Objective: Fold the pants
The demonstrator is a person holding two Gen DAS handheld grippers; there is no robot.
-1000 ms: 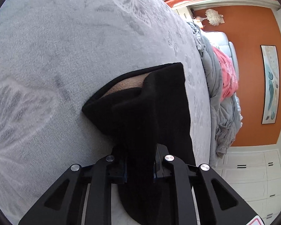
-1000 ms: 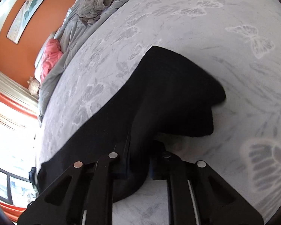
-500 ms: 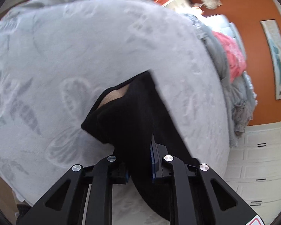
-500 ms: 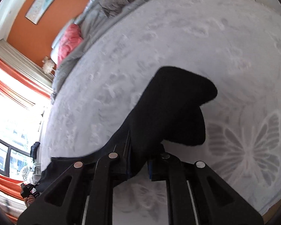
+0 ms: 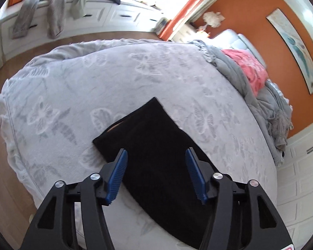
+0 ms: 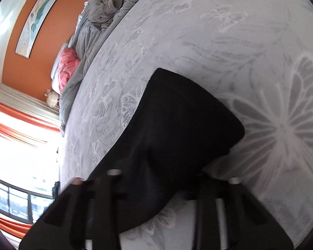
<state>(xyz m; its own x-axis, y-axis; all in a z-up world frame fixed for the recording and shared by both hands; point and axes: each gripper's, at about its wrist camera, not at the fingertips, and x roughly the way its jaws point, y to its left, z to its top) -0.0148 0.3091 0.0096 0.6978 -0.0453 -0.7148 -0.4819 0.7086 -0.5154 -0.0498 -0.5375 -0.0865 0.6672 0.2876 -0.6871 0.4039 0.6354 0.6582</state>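
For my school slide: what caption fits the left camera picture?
Open left gripper above folded black pants on a butterfly bedspread.

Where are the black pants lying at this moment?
In the left wrist view the black pants lie folded on the grey butterfly-print bedspread, just beyond the open left claw, with the crumpled grey blanket further right.

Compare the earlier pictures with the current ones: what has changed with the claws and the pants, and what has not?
The left claw has let go of the black pants and opened, pulling back above them. The pants now lie flat on the grey bedspread. The right claw looks blurred; its grip cannot be told.
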